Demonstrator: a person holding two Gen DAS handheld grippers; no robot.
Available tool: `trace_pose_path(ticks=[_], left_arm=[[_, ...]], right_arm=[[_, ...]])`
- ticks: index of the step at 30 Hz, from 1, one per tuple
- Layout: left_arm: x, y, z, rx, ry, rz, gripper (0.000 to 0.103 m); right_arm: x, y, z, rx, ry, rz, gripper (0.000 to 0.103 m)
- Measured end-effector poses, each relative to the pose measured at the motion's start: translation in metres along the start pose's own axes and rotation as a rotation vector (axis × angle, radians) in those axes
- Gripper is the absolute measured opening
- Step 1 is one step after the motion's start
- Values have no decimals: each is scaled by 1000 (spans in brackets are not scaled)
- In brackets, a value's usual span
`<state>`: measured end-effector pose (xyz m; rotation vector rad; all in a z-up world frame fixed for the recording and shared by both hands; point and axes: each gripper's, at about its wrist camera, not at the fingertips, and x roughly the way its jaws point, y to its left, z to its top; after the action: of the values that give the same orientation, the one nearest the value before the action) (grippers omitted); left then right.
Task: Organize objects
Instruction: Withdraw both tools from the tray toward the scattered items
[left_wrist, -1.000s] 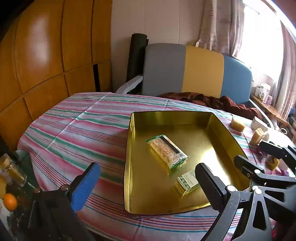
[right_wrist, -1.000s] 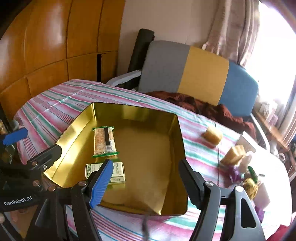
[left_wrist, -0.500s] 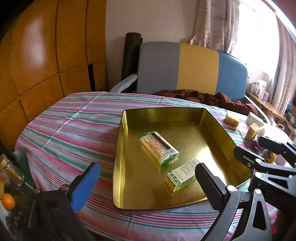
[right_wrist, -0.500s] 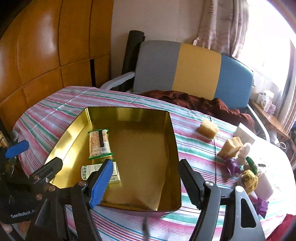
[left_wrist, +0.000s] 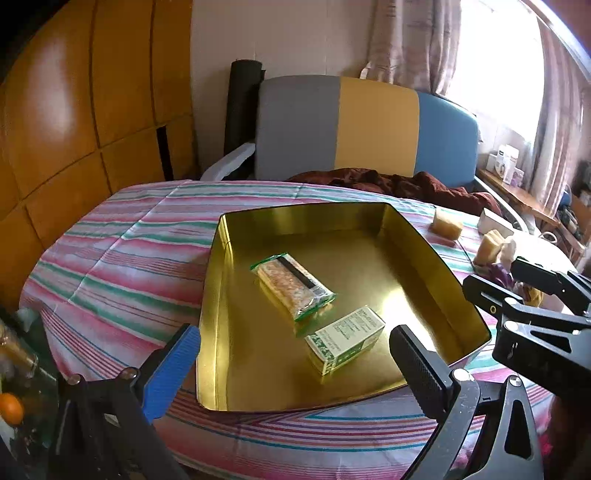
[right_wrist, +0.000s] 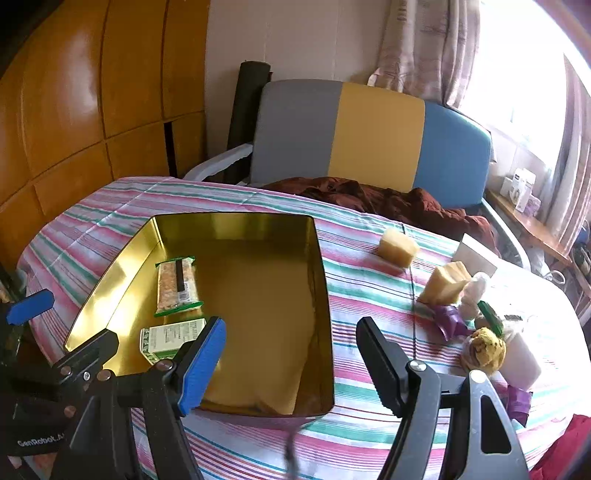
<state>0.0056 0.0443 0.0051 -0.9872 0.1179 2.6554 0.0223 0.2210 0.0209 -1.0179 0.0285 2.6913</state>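
Gold tray (right_wrist: 321, 280) sits on the striped tabletop (left_wrist: 122, 258), with a snack bar packet (left_wrist: 291, 290) and a green-white box (left_wrist: 345, 339) lying inside near its left wall. Left gripper (left_wrist: 293, 363) and right gripper (right_wrist: 291, 363) both hover with jaws apart, holding nothing. Yellow blocks (right_wrist: 397, 247) (plus wrapped bits) lie right of the tray.

Both views have swung sideways across the bench: the gold tray (left_wrist: 436, 258) now sits further left in each. The green carton (left_wrist: 345, 338) has turned inside the tray, lying more slanted beside the snack bar (left_wrist: 291, 290).
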Motion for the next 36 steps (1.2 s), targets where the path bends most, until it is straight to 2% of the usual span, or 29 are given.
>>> trace_pose_path(ticks=[10,17,21,27,32,36], left_arm=[[4,-6,1,4,19,-33,103],[6,-24,4,68,22,-47,103],[8,-36,10,92,21,-80,103],[9,-68,21,158,13,-167,103],[10,-99,30,217,8,-248,103],[11,-126,36,263,13,-308,103]], right_arm=[[3,-19,-4,34,11,-22,74],[7,-43,-6,62,31,-66,74],[8,-71,-7,95,42,-106,74],[6,-143,-8,218,87,-147,74],[-8,-229,-12,395,86,-220,74],[-16,-297,-29,564,78,-287,74]])
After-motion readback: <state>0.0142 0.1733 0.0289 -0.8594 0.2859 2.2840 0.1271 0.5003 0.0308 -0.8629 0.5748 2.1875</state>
